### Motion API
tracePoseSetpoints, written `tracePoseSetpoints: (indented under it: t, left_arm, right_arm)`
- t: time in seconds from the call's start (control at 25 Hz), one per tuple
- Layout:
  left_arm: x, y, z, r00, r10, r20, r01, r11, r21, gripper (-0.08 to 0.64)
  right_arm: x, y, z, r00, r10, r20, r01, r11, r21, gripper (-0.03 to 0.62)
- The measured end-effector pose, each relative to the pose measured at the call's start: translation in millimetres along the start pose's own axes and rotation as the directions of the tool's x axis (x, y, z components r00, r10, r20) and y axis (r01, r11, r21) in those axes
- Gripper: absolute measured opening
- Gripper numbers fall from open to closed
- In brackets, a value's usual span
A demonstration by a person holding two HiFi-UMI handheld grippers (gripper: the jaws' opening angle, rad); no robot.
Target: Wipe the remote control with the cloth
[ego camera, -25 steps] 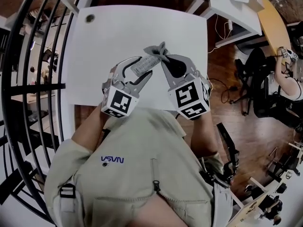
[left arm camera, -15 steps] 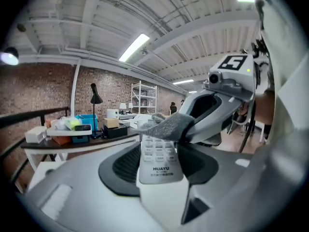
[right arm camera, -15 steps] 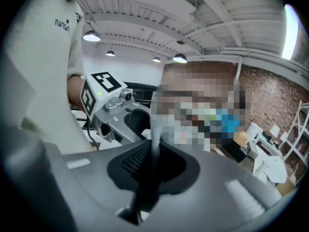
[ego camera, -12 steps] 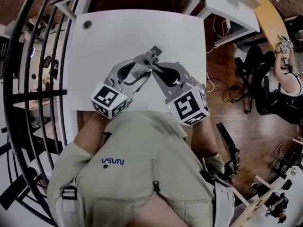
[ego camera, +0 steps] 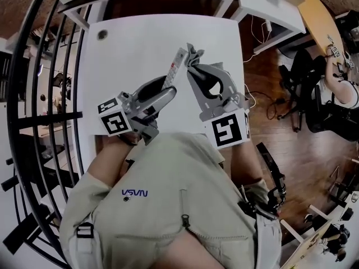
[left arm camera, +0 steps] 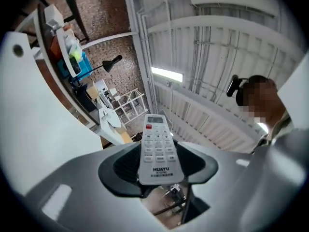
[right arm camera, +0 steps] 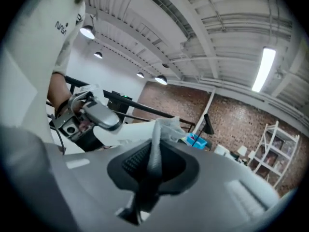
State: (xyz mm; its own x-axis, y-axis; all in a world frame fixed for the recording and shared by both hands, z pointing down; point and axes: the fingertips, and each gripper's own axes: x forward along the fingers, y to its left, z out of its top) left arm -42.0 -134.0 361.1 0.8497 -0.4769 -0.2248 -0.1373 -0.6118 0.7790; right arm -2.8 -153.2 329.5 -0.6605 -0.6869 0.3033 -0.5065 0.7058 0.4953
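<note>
White plastic remote control (left arm camera: 157, 149) clamped in left gripper (left arm camera: 157, 170), crumpled grey cloth (right arm camera: 164, 127) pinched in right gripper (right arm camera: 150, 168); wiping step, next: cloth drawn along its face.

Workshop, brick wall (right arm camera: 231, 115), white desk (ego camera: 146, 43), shelving (right arm camera: 274, 149)

table: white (ego camera: 140, 43), 1 dark round hole (ego camera: 102, 35) near its far-left corner
railing: black bars (ego camera: 45, 118), left of table
floor: wood (ego camera: 303, 161), right side
person: 1 seated (ego camera: 343, 94), far right
lamp: black (left arm camera: 112, 62), against brick wall
</note>
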Motion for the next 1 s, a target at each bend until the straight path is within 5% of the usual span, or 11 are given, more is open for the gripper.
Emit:
tracePoseSetpoints:
  t: [0.48,0.72,0.84,1.0]
  left_arm:
    - [-5,-5,18,0.984,-0.095,0.150,0.124,0.973,-0.194,0.244]
    - [0,-18,13,0.971,-0.168,0.168,0.208,0.943,-0.261,0.242]
    - [-1,-21,5,0.970,-0.193,0.146,0.226,0.940,-0.256,0.244]
    - [0,-24,2,0.969,-0.204,0.141,0.235,0.935,-0.264,0.244]
  right_arm:
    - [-9,67,15,0.979,0.201,0.025,-0.195,0.969,-0.151,0.035]
    - [-3,-3,9,0.997,-0.020,0.076,0.011,0.994,0.107,0.035]
    - [3,-19,6,0.997,-0.051,0.062,0.044,0.993,0.108,0.035]
    - [7,-5,11,0.998,0.012,0.065,-0.016,0.998,0.053,0.035]
